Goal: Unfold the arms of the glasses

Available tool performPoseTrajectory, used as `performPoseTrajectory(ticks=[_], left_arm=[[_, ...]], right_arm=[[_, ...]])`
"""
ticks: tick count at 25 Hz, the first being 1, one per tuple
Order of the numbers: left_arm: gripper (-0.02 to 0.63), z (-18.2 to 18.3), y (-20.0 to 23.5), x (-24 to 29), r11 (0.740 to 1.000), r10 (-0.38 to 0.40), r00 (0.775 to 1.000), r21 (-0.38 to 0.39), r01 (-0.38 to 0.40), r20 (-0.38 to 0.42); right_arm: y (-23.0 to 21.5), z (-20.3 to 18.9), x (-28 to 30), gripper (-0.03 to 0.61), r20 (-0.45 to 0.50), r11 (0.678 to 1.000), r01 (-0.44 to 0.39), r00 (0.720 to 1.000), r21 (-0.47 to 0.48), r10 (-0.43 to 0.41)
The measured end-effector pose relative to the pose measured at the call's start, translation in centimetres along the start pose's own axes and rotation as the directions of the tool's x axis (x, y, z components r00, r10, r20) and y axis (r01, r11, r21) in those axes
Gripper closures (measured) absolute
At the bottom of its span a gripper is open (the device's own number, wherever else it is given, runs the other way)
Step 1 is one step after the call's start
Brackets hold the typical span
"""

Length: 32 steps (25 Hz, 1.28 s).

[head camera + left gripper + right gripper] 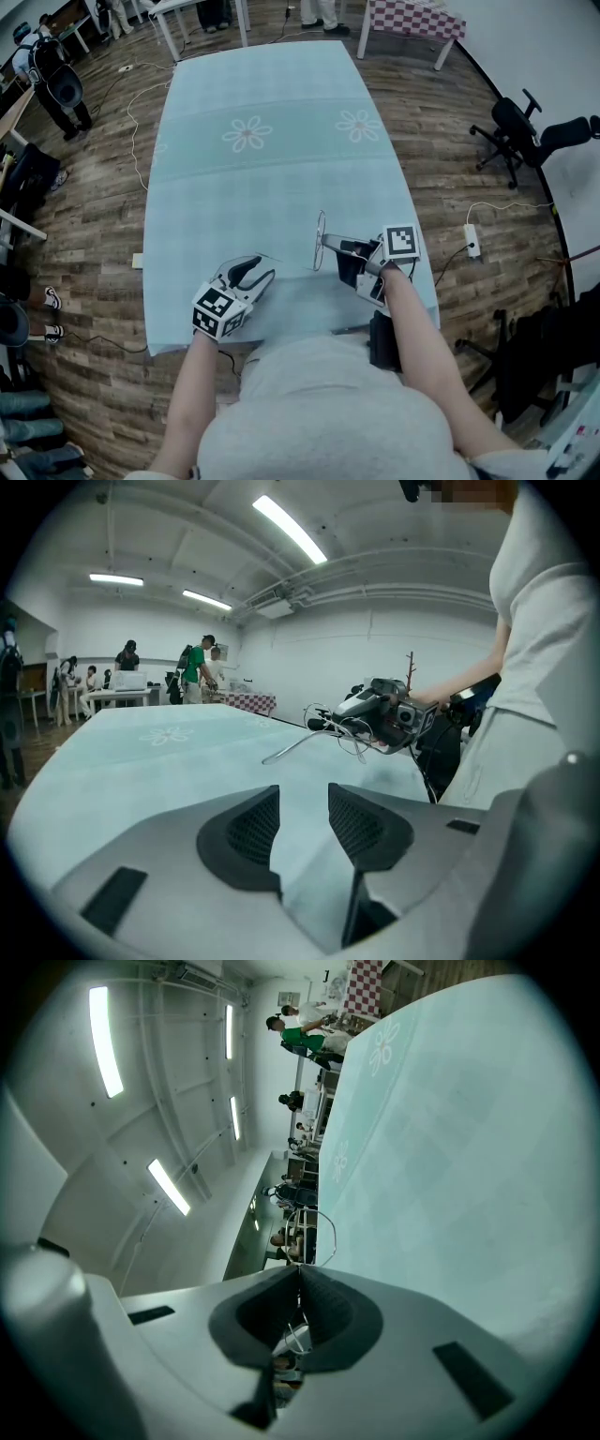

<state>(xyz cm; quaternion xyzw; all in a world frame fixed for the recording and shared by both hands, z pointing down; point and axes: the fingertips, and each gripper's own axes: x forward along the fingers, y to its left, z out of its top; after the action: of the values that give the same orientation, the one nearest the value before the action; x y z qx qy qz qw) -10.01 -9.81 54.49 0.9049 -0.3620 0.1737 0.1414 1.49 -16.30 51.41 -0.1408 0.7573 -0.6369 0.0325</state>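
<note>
Right gripper (349,255) is clamped shut on the glasses (321,241), holding them just above the table (262,169) with 1 arm extended outward. Left gripper (253,272) sits nearby, jaws wide apart, nothing between them.

glasses (320,242): thin wire frame, looks metal, slight shine. tabletop (262,178) cover: pale matt cloth, smooth, printed flowers. left gripper (255,272) and right gripper (349,251) shells: matt grey-white plastic; fingers (251,829) black, ribbed, matt. floor (103,281) at 9 o'clock: wood-look planks, low sheen.
</note>
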Motion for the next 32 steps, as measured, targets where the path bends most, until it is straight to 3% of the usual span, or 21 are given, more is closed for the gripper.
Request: performPoseTrajectory(ticks=[6, 14, 32], left_arm=[[0.451, 0.1, -2.0, 1.7, 0.979, -0.104, 0.992, -0.165, 0.116, 0.077], [0.451, 1.8, -5.4, 3.4, 0.869, -0.309, 0.930, -0.339, 0.361, 0.199], [0.506, 2.9, -6.1, 5.6, 0.784, -0.308, 0.898, -0.452, 0.426, 0.314]], right_arm=[[0.6, 0.3, 0.0, 0.566, 0.035, 0.999, -0.043, 0.999, 0.025, 0.042], [1.2, 0.9, -0.3, 0.566, 0.064, 0.994, -0.094, 0.994, 0.048, 0.091], [1.0, 1.1, -0.5, 0.566, 0.084, 0.990, -0.114, 0.991, 0.081, 0.107]])
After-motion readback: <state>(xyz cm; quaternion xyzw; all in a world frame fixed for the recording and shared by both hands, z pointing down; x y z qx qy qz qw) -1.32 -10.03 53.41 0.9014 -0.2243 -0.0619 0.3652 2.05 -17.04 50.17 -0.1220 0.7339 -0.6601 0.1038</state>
